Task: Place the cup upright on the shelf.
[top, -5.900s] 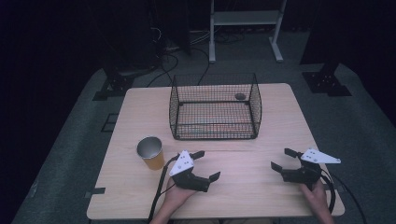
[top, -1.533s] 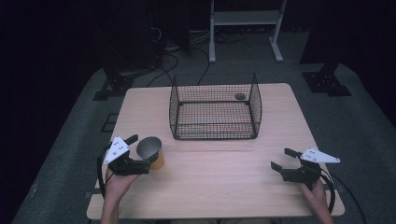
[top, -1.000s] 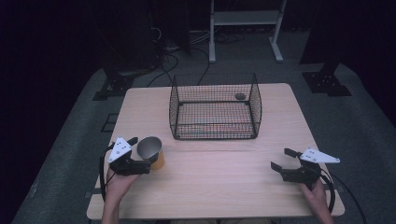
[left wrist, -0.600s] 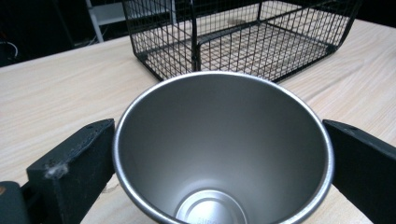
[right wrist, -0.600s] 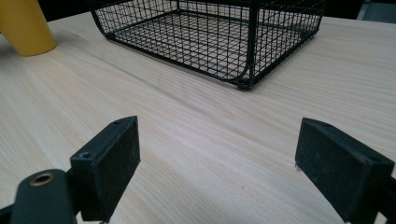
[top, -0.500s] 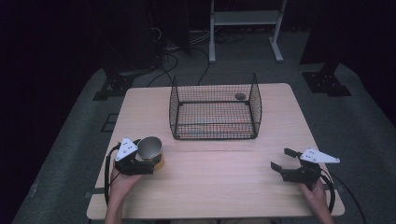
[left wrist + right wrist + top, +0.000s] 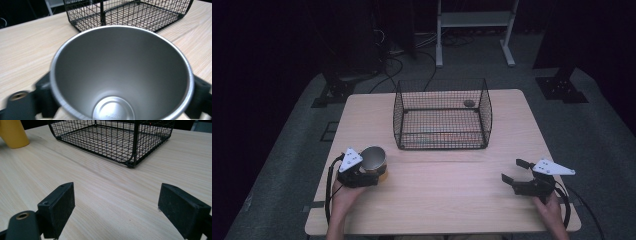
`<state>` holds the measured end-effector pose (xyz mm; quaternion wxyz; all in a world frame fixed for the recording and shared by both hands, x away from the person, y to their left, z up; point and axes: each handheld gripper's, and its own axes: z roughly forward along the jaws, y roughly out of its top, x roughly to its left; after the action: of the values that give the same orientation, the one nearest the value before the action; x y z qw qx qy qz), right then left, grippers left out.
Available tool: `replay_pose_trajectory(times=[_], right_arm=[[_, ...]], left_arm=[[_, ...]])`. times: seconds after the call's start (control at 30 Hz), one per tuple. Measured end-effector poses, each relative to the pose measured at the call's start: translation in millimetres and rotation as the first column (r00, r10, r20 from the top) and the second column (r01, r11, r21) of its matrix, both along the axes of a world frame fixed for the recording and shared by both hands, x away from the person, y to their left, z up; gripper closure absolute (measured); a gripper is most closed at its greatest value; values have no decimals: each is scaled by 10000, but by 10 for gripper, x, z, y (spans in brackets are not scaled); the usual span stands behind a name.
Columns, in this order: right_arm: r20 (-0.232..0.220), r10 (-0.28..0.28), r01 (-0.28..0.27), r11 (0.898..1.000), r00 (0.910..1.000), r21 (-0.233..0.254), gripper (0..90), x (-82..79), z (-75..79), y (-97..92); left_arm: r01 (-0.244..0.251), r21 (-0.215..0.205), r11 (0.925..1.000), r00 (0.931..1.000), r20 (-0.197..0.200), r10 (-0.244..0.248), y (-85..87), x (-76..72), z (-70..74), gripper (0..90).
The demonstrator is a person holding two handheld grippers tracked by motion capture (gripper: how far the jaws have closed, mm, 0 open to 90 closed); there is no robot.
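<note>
A metal cup (image 7: 373,159), yellow outside and steel inside, stands upright near the table's left front. My left gripper (image 7: 374,172) is open with the cup between its jaws. In the left gripper view the cup's mouth (image 7: 121,75) takes up most of the picture, with a black jaw at either side of it; whether the pads touch the wall I cannot tell. My right gripper (image 7: 512,170) rests open at the right front, nothing between its jaws (image 7: 122,210). In the right gripper view the cup's yellow side (image 7: 12,132) shows far off at the top left.
A black wire basket (image 7: 442,112) stands at the middle back of the wooden table (image 7: 452,195), with a small dark thing (image 7: 469,103) inside near its far right corner. The basket (image 7: 125,12) lies just beyond the cup and well ahead of the right jaws (image 7: 112,140).
My left gripper has slid from left of the cup to right up against it, so the cup now sits between its jaws. The right gripper has not moved.
</note>
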<state>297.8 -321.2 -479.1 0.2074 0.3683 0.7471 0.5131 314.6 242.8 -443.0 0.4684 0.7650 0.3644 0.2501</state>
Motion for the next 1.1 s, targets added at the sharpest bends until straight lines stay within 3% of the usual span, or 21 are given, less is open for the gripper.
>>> replay_pose_trajectory(times=[0.23, 0.57, 0.83, 1.1], right_arm=[[1, -6, 6, 10000, 10000, -85, 129, -5, 1, 12], [-8, -52, 52, 9999, 10000, -117, 129, -4, 1, 15], [9, -53, 53, 9999, 10000, -147, 129, -5, 1, 18], [15, -73, 74, 9998, 10000, -198, 129, -4, 0, 23]], left_arm=[[26, -4, 10000, 10000, -33, -26, -10, -14, 12, 133], [307, -369, 9988, 9988, 399, -293, -81, -73, 139, 134], [545, -400, 9977, 9964, 677, -517, -153, -107, 245, 134], [926, -580, 9940, 9932, 767, -880, -208, -119, 340, 134]])
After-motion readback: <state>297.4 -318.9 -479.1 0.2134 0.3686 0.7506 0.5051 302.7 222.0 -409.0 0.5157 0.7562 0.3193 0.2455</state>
